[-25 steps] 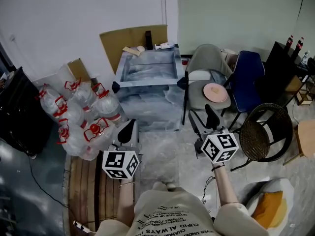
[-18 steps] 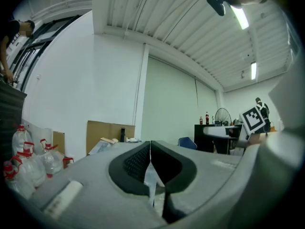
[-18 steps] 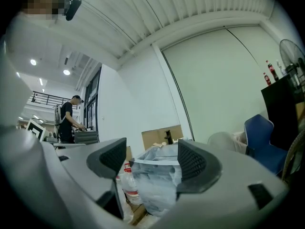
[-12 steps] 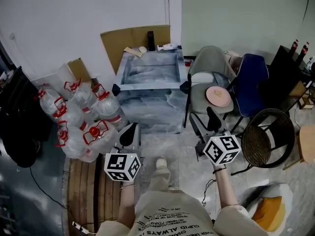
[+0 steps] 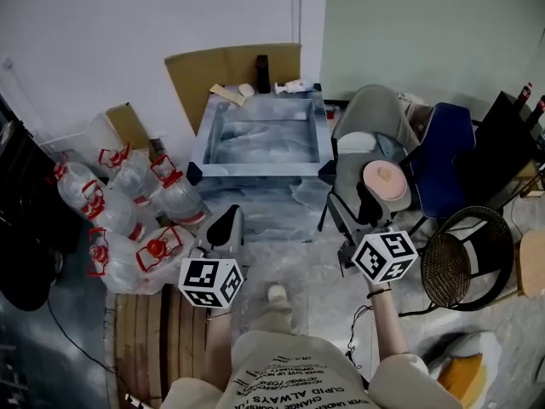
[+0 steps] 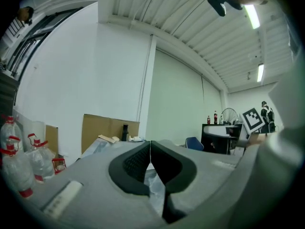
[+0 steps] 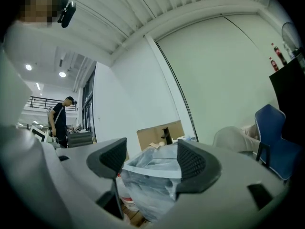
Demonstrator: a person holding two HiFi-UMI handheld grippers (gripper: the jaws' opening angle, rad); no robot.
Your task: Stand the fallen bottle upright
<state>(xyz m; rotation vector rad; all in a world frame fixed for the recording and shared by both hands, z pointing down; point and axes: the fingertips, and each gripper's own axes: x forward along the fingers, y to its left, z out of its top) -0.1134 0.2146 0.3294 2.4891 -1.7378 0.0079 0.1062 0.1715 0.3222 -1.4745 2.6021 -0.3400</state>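
A small white bottle (image 5: 294, 86) lies on its side at the far rim of the plastic-wrapped table (image 5: 260, 173), next to an upright dark bottle (image 5: 262, 61). Both also show in the left gripper view, the white bottle (image 6: 136, 138) beside the dark bottle (image 6: 124, 132). My left gripper (image 5: 223, 228) is held level short of the table's near side, its pads shut together on nothing (image 6: 150, 149). My right gripper (image 5: 353, 204) points level at the table too; it (image 7: 150, 159) stands wide open and holds nothing. Both are well short of the bottles.
Several big water jugs with red caps (image 5: 128, 220) crowd the floor at left. A grey chair (image 5: 375, 118) bearing a pink plate (image 5: 385, 181), a blue chair (image 5: 447, 156) and a wire stool (image 5: 464, 258) stand at right. Cardboard (image 5: 230, 71) leans on the wall. A person (image 7: 59, 120) stands far off.
Both grippers and the person's body have advanced toward the wrapped table, which now lies closer in the head view. A foot has stepped forward between the arms.
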